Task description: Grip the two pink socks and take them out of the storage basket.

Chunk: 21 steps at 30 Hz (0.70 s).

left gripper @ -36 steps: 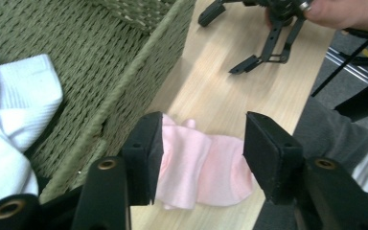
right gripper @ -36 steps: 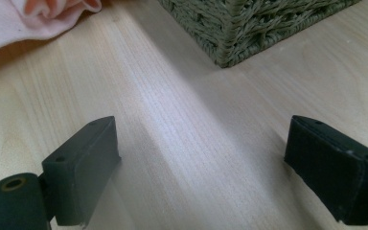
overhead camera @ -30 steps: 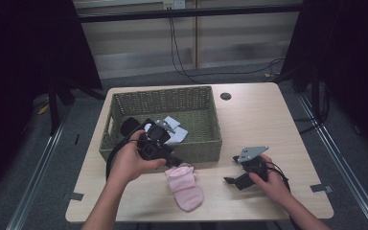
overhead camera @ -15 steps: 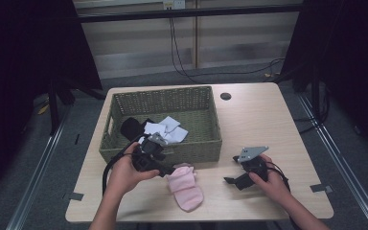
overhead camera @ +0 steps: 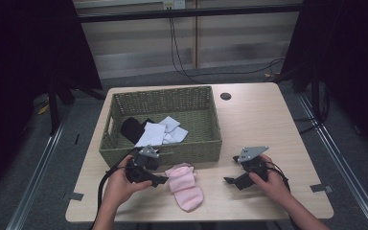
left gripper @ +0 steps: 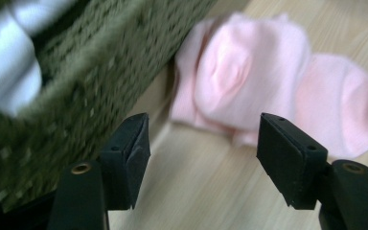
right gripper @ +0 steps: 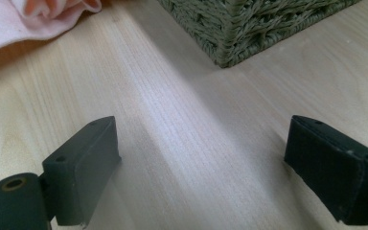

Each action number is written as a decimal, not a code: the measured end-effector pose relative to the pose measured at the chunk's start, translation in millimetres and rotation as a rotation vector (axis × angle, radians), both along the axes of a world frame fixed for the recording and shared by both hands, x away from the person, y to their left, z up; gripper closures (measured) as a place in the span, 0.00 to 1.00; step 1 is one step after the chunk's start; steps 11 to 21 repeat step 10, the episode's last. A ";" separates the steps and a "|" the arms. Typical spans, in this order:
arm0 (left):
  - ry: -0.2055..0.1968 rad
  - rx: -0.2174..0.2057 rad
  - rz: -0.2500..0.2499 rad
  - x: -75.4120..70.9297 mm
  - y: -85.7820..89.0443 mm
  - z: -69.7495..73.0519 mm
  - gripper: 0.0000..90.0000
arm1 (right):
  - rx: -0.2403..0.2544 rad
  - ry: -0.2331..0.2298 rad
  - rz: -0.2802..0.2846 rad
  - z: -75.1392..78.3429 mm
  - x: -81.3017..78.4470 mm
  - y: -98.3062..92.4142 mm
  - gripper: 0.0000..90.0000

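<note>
Left gripper (overhead camera: 159, 181): we see the jaws wide and just been opening, nothing between them, aimed at the pink socks (overhead camera: 186, 184) from just beside.
Pink socks: lying on the desk (overhead camera: 249, 120) near its front edge, just in front of the basket (overhead camera: 163, 149).
Right gripper (overhead camera: 230, 181): we note jaws wide, empty, low over bare desk toward the front right corner.
Basket contents: white cloths (overhead camera: 162, 132) and a black item (overhead camera: 133, 127).

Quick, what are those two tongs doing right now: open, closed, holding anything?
Left tongs: open, just been opening, nothing between them, pointed at the pink socks beside the basket.
Right tongs: open, holding nothing, over the bare table.
</note>
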<state>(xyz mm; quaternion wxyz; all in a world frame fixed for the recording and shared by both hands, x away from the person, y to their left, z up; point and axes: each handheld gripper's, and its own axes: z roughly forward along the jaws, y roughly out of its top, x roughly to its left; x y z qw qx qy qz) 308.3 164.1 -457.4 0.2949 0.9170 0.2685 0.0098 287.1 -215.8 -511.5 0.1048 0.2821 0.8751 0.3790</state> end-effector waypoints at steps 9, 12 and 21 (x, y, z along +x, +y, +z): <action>0.000 -0.019 0.008 -5.4 4.1 -9.9 0.38 | -0.001 -0.001 0.000 0.0 0.1 0.0 0.12; -0.004 -0.025 0.009 -6.2 3.7 -9.7 0.38 | -0.001 -0.001 0.000 0.0 0.1 0.0 0.12; -0.004 -0.025 0.009 -6.2 3.7 -9.7 0.38 | -0.001 -0.001 0.000 0.0 0.1 0.0 0.12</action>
